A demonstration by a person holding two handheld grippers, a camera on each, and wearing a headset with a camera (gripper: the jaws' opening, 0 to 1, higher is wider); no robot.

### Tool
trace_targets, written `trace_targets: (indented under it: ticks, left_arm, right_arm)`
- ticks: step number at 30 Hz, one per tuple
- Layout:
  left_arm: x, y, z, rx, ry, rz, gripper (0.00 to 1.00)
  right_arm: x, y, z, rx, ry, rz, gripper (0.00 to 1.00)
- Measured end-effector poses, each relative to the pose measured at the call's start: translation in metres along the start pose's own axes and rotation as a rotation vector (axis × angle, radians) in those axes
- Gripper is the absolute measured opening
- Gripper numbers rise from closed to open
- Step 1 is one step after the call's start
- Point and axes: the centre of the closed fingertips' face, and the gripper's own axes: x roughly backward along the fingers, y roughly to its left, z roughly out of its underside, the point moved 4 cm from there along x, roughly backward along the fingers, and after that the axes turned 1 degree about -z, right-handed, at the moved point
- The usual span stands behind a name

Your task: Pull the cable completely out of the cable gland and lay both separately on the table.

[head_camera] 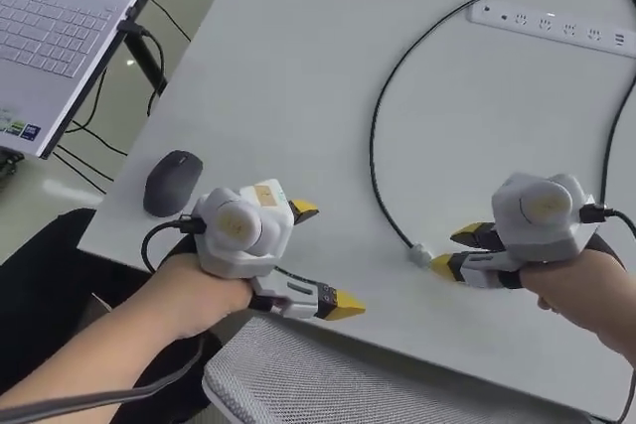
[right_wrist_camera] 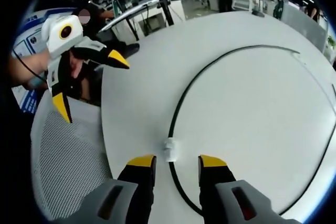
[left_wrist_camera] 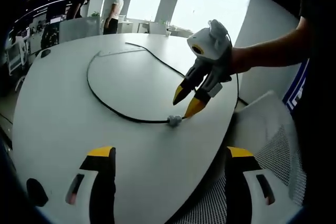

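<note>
A long black cable (head_camera: 376, 116) curves across the white table (head_camera: 298, 67) and runs through a small white cable gland (head_camera: 420, 254) near the front edge. My right gripper (head_camera: 449, 250) is open, its yellow tips just right of the gland. In the right gripper view the gland (right_wrist_camera: 170, 149) lies just ahead of the right gripper (right_wrist_camera: 177, 160), and the cable (right_wrist_camera: 181, 103) passes on between the jaws. My left gripper (head_camera: 326, 257) stands wide open over the table's front edge, holding nothing. The left gripper view has the gland (left_wrist_camera: 175, 120) at the right gripper's (left_wrist_camera: 186, 100) tips.
A white power strip (head_camera: 552, 25) lies at the back right. A dark mouse (head_camera: 172, 182) sits near the table's left edge, beyond it a laptop (head_camera: 55, 27). A mesh chair (head_camera: 298, 384) is under the front edge. A second black cable (head_camera: 611, 146) runs along the right.
</note>
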Motion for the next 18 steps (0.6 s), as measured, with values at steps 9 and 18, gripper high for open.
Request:
trace_targets:
  ticks: [9, 18]
  left_arm:
    - [0.002, 0.006, 0.007, -0.039, 0.031, -0.001, 0.85]
    - [0.003, 0.006, 0.01, -0.036, 0.033, 0.012, 0.84]
  right_arm:
    - [-0.013, 0.006, 0.0, 0.04, 0.048, -0.004, 0.21]
    - [-0.017, 0.009, 0.0, 0.04, 0.077, -0.006, 0.14]
